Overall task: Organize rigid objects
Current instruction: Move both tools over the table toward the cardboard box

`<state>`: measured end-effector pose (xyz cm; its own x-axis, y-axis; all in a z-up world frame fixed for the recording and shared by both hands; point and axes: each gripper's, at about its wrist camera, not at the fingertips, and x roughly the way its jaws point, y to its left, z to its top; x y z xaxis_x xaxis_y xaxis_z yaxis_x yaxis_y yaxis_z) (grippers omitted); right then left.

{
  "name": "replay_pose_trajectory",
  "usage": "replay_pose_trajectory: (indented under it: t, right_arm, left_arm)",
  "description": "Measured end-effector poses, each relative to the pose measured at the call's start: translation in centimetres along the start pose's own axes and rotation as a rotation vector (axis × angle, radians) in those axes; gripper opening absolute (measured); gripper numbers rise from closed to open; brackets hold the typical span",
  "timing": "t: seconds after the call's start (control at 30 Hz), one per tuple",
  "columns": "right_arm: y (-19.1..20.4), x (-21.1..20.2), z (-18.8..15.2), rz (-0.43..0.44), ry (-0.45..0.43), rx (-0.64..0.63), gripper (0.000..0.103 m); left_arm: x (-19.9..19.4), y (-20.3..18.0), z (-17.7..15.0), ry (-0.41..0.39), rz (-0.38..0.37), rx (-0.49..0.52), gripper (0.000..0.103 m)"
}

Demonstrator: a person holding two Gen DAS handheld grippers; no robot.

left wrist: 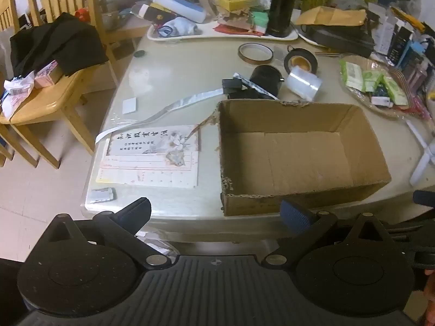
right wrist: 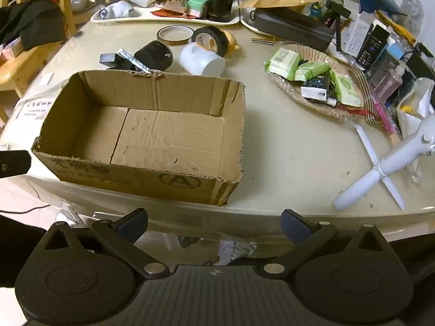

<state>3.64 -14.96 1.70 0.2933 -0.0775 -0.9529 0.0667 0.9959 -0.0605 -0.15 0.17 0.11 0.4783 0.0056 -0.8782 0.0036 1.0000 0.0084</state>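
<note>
An open cardboard box (left wrist: 299,160) (right wrist: 152,135) stands empty at the table's near edge. Behind it lie a brown tape ring (left wrist: 255,53) (right wrist: 175,35), a black tape roll (left wrist: 300,61) (right wrist: 212,40), a clear tape roll (left wrist: 304,82) (right wrist: 202,59), a black cylinder (left wrist: 265,78) (right wrist: 153,54) and a small black block (left wrist: 232,85) (right wrist: 108,59). My left gripper (left wrist: 214,213) is open and empty, short of the table edge in front of the box. My right gripper (right wrist: 214,221) is open and empty, off the table edge at the box's right.
A white tripod stick (right wrist: 386,163) (left wrist: 424,157) lies at the right. A wicker tray of packets (right wrist: 315,81) sits right of the box. Papers (left wrist: 152,157) and a small battery-like pack (left wrist: 102,194) lie left. Cluttered trays line the back. Wooden chairs (left wrist: 49,100) stand left.
</note>
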Motion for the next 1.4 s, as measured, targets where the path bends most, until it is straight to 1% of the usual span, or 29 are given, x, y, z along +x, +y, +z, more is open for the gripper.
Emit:
replay_pose_trajectory:
  t: [0.03, 0.07, 0.17, 0.3, 0.33, 0.37, 0.5, 0.67, 0.77, 0.93, 1.2, 1.4]
  right_arm:
    - [0.0, -0.1, 0.0, 0.005, -0.002, -0.001, 0.103]
    - [0.0, -0.1, 0.0, 0.009, -0.003, -0.001, 0.103]
    - [-0.1, 0.1, 0.0, 0.016, 0.001, 0.008, 0.103]
    - [0.4, 0.3, 0.0, 0.036, 0.003, 0.042, 0.103]
    - [1.1, -0.2, 0.3, -0.018, 0.006, -0.032, 0.103]
    - [2.2, -0.1, 0.2, -0.027, 0.002, -0.035, 0.103]
    - [1.3, -0.2, 0.4, -0.004, -0.005, -0.022, 0.103]
    - [0.7, 0.3, 0.5, -0.001, -0.002, -0.016, 0.103]
    - [0.7, 0.3, 0.6, -0.002, -0.004, -0.013, 0.103]
    - [0.4, 0.1, 0.8, 0.009, -0.012, -0.004, 0.103]
    - [0.4, -0.6, 1.2, 0.015, -0.038, -0.015, 0.103]
    - [-0.1, -1.3, 1.6, 0.037, -0.059, 0.013, 0.103]
  left_arm:
    - [-0.1, 0.2, -0.1, -0.004, 0.002, 0.0, 0.103]
    - [0.0, -0.7, -0.4, -0.005, 0.033, 0.024, 0.103]
    - [0.5, -1.3, -0.2, 0.004, 0.04, 0.03, 0.103]
    - [0.5, -0.9, -0.1, 0.02, -0.007, 0.027, 0.103]
    - [0.8, -0.9, -0.1, 0.027, -0.018, 0.024, 0.103]
    - [0.9, -0.9, -0.2, 0.029, -0.022, 0.025, 0.103]
    - [0.9, -0.8, -0.2, 0.027, -0.013, 0.013, 0.103]
    - [0.7, 0.0, 0.1, 0.019, -0.058, -0.036, 0.103]
    - [0.6, -0.2, 0.1, 0.013, -0.086, -0.043, 0.103]
    - [0.5, -0.6, 0.3, 0.001, -0.078, -0.036, 0.103]
    - [0.1, -0.6, 0.3, -0.01, -0.096, -0.036, 0.102]
    - [0.0, -0.9, 0.3, -0.019, -0.087, -0.024, 0.102]
